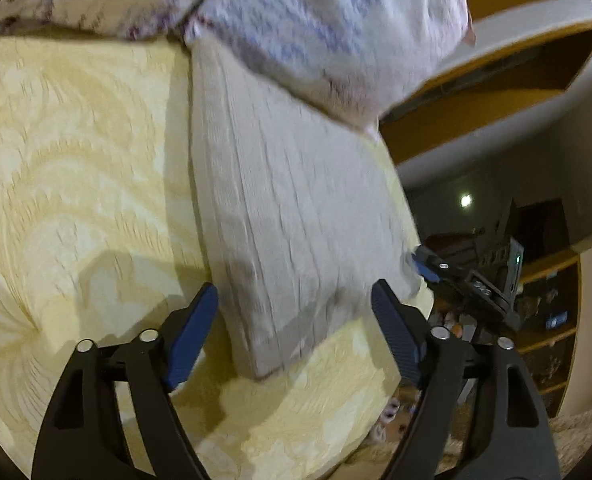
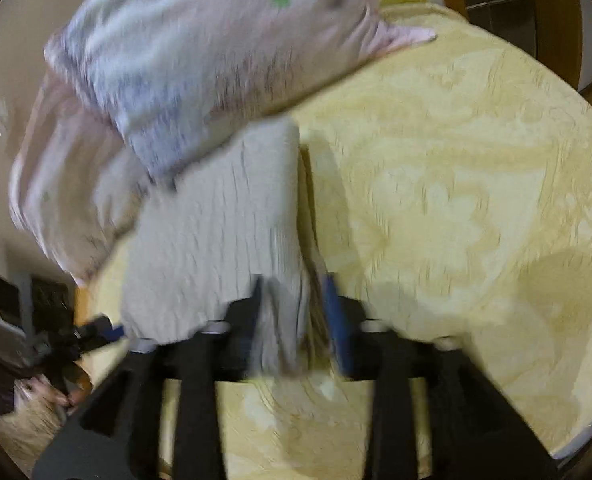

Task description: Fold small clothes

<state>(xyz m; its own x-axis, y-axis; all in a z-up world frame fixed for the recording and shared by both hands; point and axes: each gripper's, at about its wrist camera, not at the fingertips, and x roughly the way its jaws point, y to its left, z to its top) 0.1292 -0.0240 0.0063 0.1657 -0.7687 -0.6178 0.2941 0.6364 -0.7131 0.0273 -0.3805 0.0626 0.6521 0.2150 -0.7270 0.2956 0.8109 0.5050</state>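
Observation:
A grey ribbed garment (image 1: 280,216) lies folded in a long strip on the yellow patterned bedspread (image 1: 76,168). My left gripper (image 1: 296,308) is open just above its near end, one blue pad on each side. My right gripper (image 1: 428,266) shows at the garment's right edge in this view. In the right wrist view the right gripper (image 2: 296,312) is shut on a bunched corner of the grey garment (image 2: 224,232), which spreads away over the bedspread (image 2: 456,200). The left gripper (image 2: 100,330) shows at the far left there. Both views are motion-blurred.
A white pillow with purple print (image 1: 316,28) lies on the garment's far end; it also shows in the right wrist view (image 2: 200,60). The bed's edge drops off at the right (image 1: 408,364). Wooden shelves (image 1: 552,320) stand beyond.

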